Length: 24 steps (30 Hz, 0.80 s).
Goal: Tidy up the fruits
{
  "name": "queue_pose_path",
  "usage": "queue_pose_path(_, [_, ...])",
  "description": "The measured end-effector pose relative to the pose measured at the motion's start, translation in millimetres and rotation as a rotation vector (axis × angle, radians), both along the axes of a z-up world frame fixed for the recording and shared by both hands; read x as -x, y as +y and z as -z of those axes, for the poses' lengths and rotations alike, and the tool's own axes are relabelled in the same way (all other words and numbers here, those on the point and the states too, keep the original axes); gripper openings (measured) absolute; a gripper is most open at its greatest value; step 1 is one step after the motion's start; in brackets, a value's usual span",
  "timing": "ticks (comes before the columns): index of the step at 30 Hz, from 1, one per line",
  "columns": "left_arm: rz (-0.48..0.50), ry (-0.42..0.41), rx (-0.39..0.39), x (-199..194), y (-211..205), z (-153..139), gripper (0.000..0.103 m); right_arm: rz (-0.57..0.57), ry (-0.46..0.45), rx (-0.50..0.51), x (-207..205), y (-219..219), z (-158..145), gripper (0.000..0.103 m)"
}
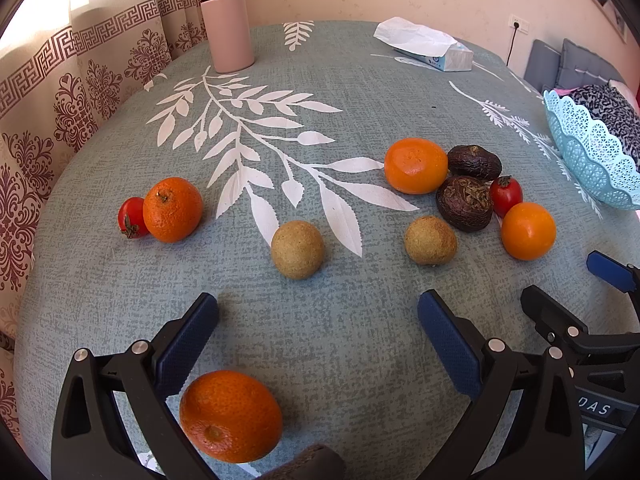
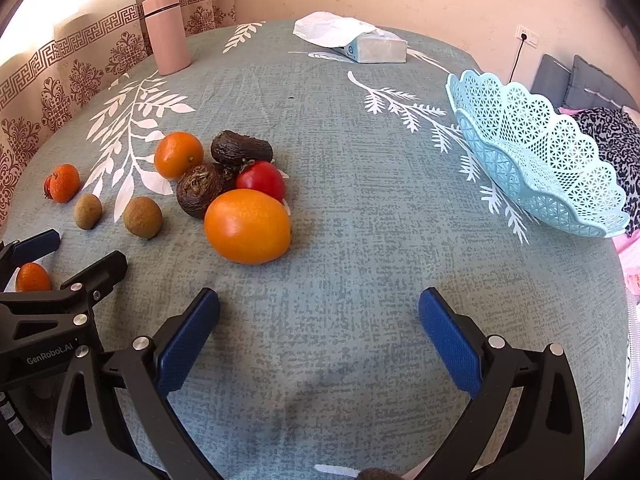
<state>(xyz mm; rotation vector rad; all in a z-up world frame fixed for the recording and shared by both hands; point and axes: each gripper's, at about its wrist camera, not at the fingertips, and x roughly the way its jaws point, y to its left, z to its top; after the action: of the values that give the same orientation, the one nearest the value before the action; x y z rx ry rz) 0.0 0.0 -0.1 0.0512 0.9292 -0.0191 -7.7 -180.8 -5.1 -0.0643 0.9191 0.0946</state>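
Observation:
Fruits lie loose on the leaf-print tablecloth [image 1: 320, 80]. In the left wrist view an orange [image 1: 230, 414] lies between my open left gripper's [image 1: 318, 316] fingers, near the left one. Farther off are a tan round fruit [image 1: 297, 249], another [image 1: 430, 240], an orange with a tomato [image 1: 172, 209], and a cluster of oranges, dark fruits and a tomato [image 1: 466, 184]. In the right wrist view my right gripper [image 2: 319, 312] is open and empty, behind a large orange [image 2: 248, 226]. The pale blue lattice basket [image 2: 532, 152] stands empty at the right.
A pink flask [image 1: 227, 22] stands at the far left by the curtain. A tissue box [image 2: 372, 46] lies at the far side. The table's right edge is just beyond the basket, with cushions [image 2: 592, 88] past it.

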Motion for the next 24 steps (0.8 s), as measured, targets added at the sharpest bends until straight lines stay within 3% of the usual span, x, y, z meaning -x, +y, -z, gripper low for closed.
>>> queue_pose_path(24, [-0.002,0.006,0.004,-2.3,1.7,-0.7,0.098,0.022,0.016,-0.006,-0.6,0.1,-0.3,0.101])
